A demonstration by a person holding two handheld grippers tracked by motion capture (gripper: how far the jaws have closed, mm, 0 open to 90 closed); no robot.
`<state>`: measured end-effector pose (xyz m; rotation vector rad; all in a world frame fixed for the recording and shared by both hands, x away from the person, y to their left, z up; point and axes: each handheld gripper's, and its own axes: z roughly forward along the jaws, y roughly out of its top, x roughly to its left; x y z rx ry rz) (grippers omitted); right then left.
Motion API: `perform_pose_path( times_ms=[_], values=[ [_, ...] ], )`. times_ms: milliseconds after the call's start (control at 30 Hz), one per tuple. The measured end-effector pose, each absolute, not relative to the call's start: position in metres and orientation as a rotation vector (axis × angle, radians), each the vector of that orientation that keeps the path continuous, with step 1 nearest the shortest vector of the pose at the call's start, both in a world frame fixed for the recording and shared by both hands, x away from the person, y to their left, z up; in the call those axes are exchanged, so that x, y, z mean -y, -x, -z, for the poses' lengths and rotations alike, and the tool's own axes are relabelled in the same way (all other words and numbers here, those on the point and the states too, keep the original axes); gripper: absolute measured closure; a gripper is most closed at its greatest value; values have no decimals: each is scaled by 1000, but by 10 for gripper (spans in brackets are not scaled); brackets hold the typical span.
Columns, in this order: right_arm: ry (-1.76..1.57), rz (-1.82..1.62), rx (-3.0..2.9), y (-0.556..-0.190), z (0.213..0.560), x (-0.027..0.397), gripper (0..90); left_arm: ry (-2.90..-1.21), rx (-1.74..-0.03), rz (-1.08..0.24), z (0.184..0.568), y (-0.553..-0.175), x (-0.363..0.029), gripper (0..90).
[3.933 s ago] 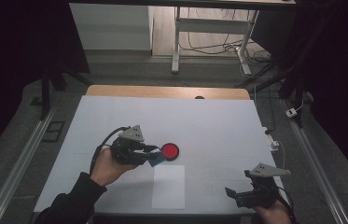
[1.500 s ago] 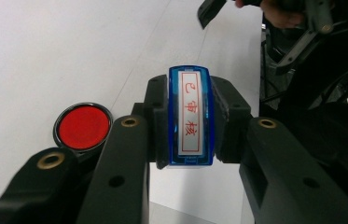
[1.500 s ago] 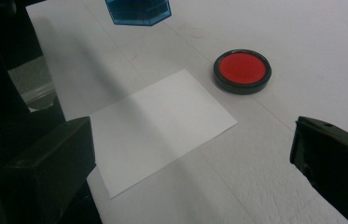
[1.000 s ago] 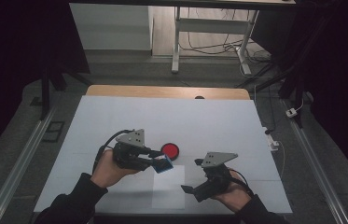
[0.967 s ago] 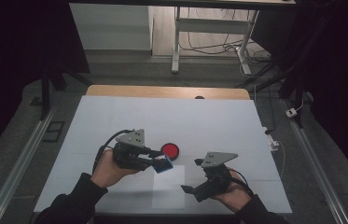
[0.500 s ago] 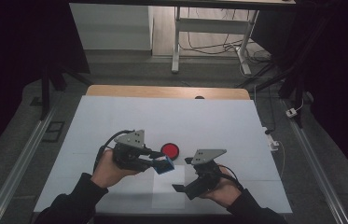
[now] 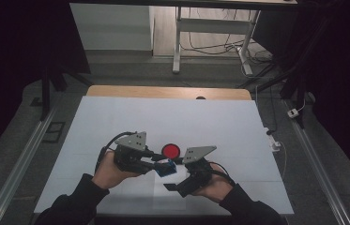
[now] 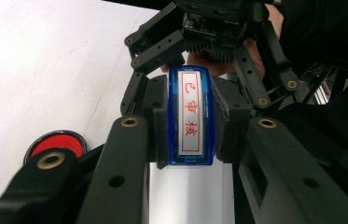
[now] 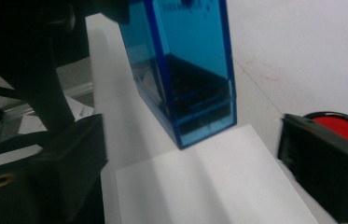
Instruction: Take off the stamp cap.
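Blue stamp [image 8: 191,116] clamped by its two flat sides in the left hand-held gripper [image 7: 161,165], held just above the white paper sheet [image 9: 209,186] near worktop [image 7: 116,117] centre, red ink pad [image 7: 171,150] close at 12 o'clock. Looks light, rigid, smooth plastic; likely slippery and prone to twisting under a loose pinch, so best taken on the broad side walls, low on the body. Right hand-held gripper [image 7: 172,180] at 3 o'clock of the stamp, jaws apart though just closing, nothing gripped.
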<state>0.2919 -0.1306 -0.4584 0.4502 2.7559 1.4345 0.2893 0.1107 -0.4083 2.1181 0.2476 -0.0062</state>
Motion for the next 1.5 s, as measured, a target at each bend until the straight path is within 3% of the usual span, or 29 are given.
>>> perform_pose_path(
  times_ms=[367, 833, 1500],
  values=[
    [-410, -1537, -2858, -305, 459, 132, 420, -2119, -230, 13, 409, -289, -110, 704],
    [-342, -1691, -2904, -311, 458, 136, 645, -2100, -179, 11, 410, -289, -110, 705],
    [-410, -1748, -2939, -314, 459, 139, 683, -2083, -144, -27, 410, -288, -111, 707]
  ],
)
